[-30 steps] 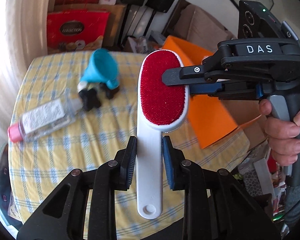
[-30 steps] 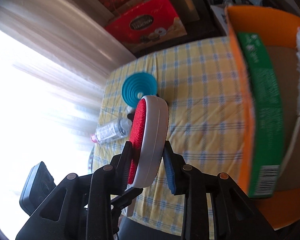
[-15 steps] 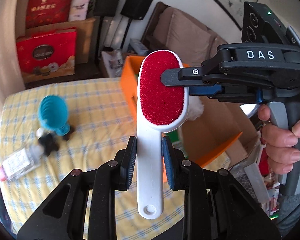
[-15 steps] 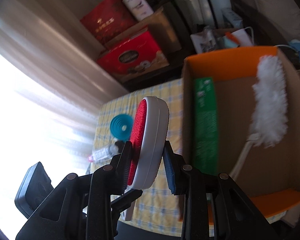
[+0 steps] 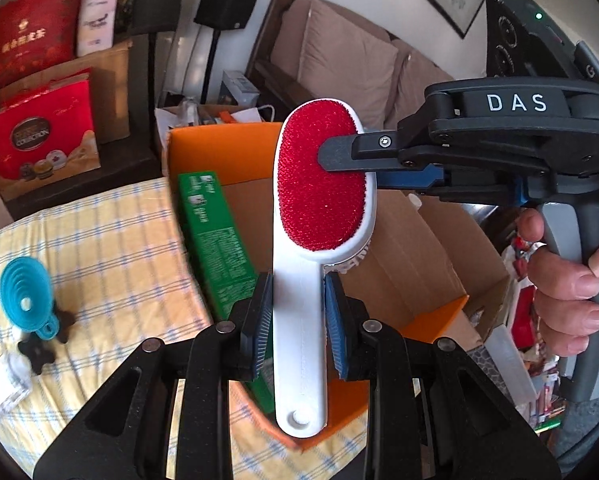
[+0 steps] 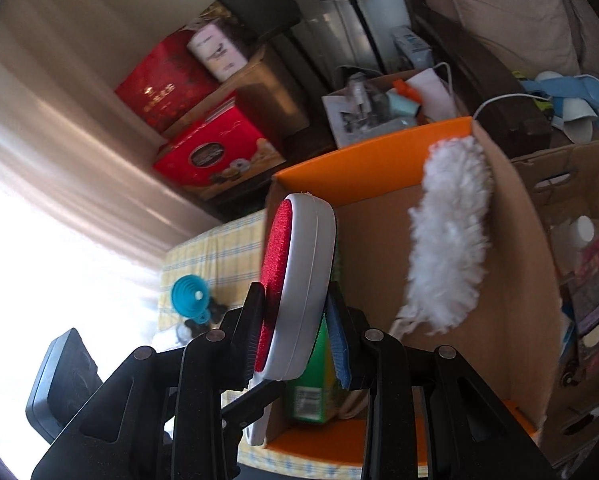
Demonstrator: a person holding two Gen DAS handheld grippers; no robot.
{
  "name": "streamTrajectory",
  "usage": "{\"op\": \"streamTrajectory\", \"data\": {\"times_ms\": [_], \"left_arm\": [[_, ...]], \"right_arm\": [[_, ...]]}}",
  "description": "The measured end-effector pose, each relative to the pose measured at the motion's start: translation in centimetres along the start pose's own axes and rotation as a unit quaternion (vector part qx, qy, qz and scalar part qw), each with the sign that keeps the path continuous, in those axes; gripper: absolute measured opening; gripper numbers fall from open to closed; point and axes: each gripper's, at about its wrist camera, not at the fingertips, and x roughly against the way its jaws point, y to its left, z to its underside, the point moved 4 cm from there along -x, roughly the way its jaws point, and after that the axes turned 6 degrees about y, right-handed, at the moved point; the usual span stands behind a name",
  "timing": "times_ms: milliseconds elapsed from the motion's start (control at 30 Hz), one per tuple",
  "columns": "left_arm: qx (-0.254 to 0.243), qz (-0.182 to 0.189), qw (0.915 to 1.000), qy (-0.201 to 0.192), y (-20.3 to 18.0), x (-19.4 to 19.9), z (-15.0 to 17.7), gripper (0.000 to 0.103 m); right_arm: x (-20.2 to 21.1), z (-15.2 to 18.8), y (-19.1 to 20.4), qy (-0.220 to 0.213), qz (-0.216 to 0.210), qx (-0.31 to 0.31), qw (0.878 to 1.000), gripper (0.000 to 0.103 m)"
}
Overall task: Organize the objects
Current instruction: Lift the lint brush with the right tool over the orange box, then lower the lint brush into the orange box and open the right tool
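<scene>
Left gripper (image 5: 297, 312) is clamping the white handle of the lint brush (image 5: 319, 200), right gripper (image 6: 295, 336) is grasping its red head, both holding it in the air over the orange cardboard box (image 6: 511, 248), left of the white duster (image 6: 447, 248) lying inside; teal funnel (image 5: 25, 294) is sitting on the table far left

The lint brush (image 5: 323, 184) has been carried from over the table (image 5: 111, 240) to above the orange box (image 6: 379, 176).
</scene>
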Motion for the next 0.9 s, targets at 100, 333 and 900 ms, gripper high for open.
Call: {"op": "streamTrajectory", "data": {"times_ms": [100, 333, 900], "left_arm": [[-0.010, -0.007, 0.9999, 0.010, -0.8, -1.4, -0.5, 0.024], [-0.027, -0.032, 0.9983, 0.040, -1.7, -5.2, -1.4, 0.024], [-0.021, -0.042, 0.9978, 0.047, -1.0, -7.0, -1.2, 0.017]], "right_arm": [[-0.3, -0.4, -1.8, 0.002, 0.005, -0.014, 1.000, 0.030], [-2.2, -1.1, -5.0, 0.009, 0.010, -0.043, 0.999, 0.030], [-8.9, -1.0, -8.5, 0.050, 0.010, -0.062, 0.997, 0.027]]}}
